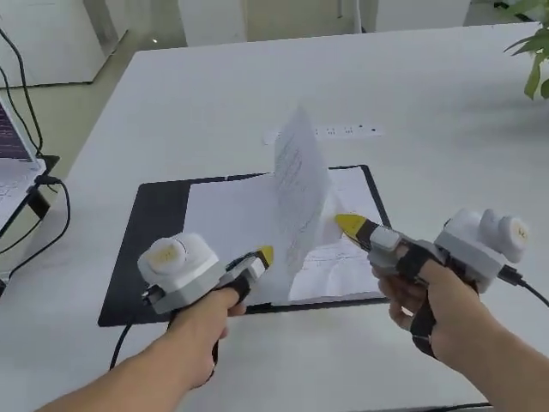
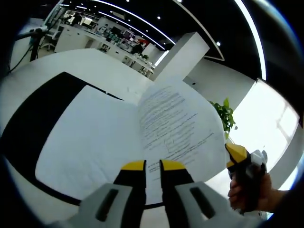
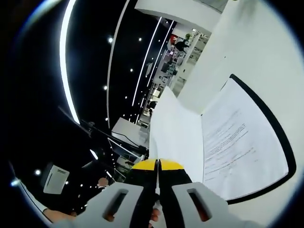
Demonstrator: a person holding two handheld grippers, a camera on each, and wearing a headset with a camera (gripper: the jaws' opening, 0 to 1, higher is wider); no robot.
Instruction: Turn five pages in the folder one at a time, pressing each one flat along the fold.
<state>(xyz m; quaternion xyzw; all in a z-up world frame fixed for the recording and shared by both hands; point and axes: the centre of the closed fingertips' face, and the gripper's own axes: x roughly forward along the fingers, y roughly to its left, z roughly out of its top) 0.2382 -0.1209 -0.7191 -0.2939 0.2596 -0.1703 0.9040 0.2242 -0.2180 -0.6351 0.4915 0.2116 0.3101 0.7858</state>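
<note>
Folder [image 1: 153, 249]: lies open and flat on the white worktop [image 1: 257, 86], just in front of the person, its black cover showing as a wide band on the left and a thin border around the rest.
Lifted page [image 1: 300, 176]: one printed sheet stands nearly upright over the middle of the folder, curling slightly, with its lower edge near the fold.
Left stack [image 1: 227, 219]: white sheets lying flat on the left half, with no print showing.
Right stack [image 1: 343, 257]: a printed sheet lying flat on the right half, under and beside the lifted page.
Right gripper [image 1: 347, 225]: its yellow-tipped jaws are closed on the edge of the lifted page; in the right gripper view the sheet runs edge-on between them.
Left gripper [image 1: 264, 255]: at the folder's near edge, by the foot of the lifted page; its jaws stand a narrow gap apart with paper showing in the gap, and I cannot tell whether they pinch it.
Hands: the left hand [image 1: 202, 330] and right hand [image 1: 433, 300] each hold a gripper.
Power strip [image 1: 343, 131]: on the worktop just beyond the folder.
Plant [image 1: 536, 51]: leaves at the far right edge.
Cables [image 1: 34, 240]: black, off the worktop's left side.
</note>
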